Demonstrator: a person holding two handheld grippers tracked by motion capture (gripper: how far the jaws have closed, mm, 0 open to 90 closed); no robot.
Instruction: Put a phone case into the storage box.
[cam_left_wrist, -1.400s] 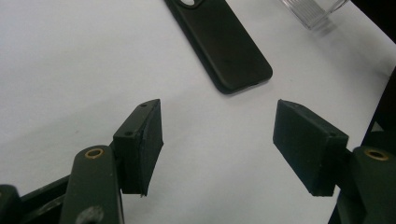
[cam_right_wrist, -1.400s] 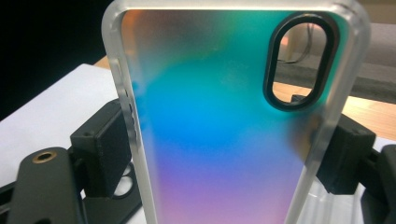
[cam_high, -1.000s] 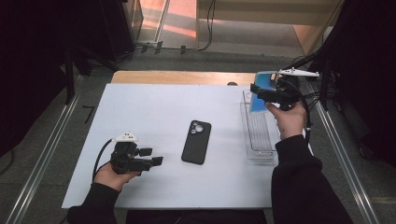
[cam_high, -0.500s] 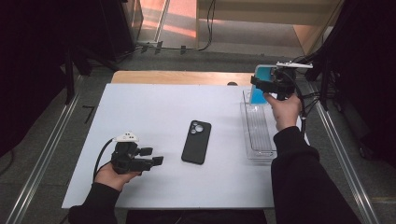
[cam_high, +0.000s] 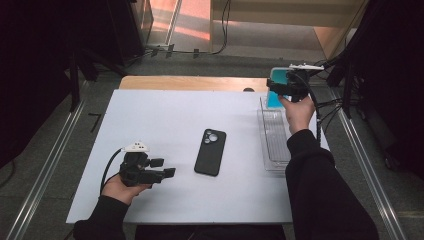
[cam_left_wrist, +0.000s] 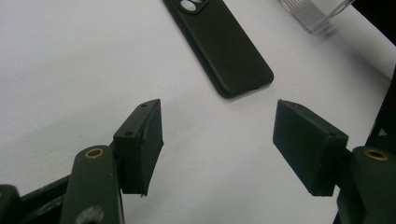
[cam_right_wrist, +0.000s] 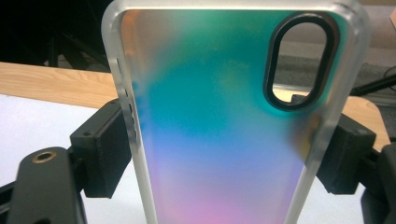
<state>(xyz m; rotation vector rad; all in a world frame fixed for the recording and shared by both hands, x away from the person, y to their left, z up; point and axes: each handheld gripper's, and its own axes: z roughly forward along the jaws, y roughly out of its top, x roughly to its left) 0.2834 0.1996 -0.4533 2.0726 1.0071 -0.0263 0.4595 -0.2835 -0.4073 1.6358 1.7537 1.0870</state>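
Observation:
A black phone (cam_high: 210, 151) lies camera-side up in the middle of the white table (cam_high: 165, 115); its lower end (cam_left_wrist: 224, 51) shows just beyond my left gripper (cam_left_wrist: 219, 140). That left gripper (cam_high: 170, 167) rests low at the front left, open, with nothing between its pads. My right gripper (cam_high: 272, 90) is raised at the far right, shut on an iridescent teal-to-pink phone case (cam_high: 276, 87). The case (cam_right_wrist: 224, 121) stands upright between the pads, its oval camera cut-out at the top right.
A clear plastic tray (cam_high: 273, 140) lies along the table's right side, below the right hand; its corner (cam_left_wrist: 317, 11) shows in the left gripper view. A wooden strip (cam_high: 190, 83) runs along the table's far edge. Cables trail off the right side.
The right hand has carried the phone case away from me toward the table's far right corner and a little lower. The left hand and the black phone have not moved.

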